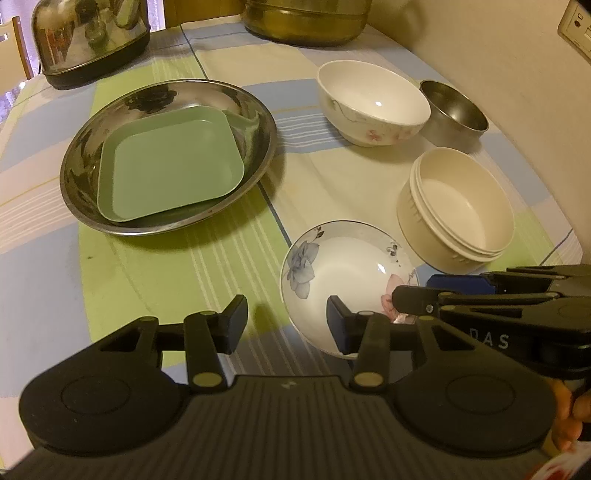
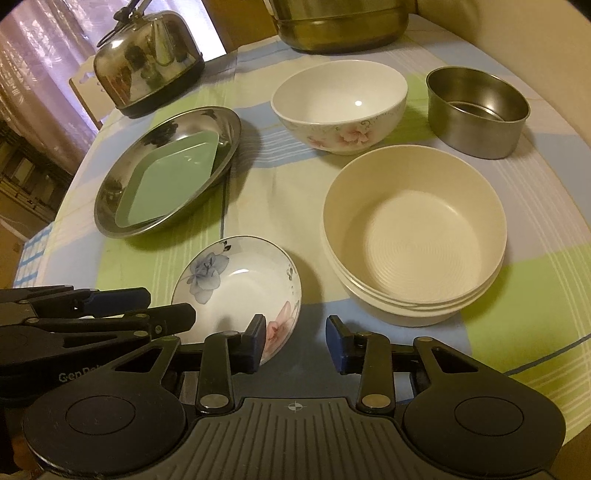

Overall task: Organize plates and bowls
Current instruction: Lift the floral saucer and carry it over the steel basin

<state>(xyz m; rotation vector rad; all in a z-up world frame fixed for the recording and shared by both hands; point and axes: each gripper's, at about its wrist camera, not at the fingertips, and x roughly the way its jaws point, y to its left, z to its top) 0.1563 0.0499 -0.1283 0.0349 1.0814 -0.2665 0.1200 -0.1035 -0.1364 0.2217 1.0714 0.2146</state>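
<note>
A small shallow dish [image 1: 332,280] [image 2: 236,288] with blue and pink flowers sits on the tablecloth nearest me. My left gripper [image 1: 287,325] [image 2: 170,304] is open astride the dish's left rim, one finger inside the dish and one outside, with the pads clear of it. My right gripper [image 2: 295,339] [image 1: 413,290] is open at the dish's right rim, its left finger over the pink flower. A green square plate [image 1: 173,166] [image 2: 166,184] lies inside a round steel plate [image 1: 85,147] [image 2: 110,192]. Stacked cream bowls [image 1: 458,206] [image 2: 413,229] stand to the right.
A white floral bowl [image 1: 369,99] [image 2: 340,103] and a steel bowl [image 1: 454,114] [image 2: 476,110] stand at the back right. A shiny kettle [image 1: 88,40] [image 2: 147,62] and a brass pot [image 1: 306,18] [image 2: 340,26] line the far edge. A wall runs along the right.
</note>
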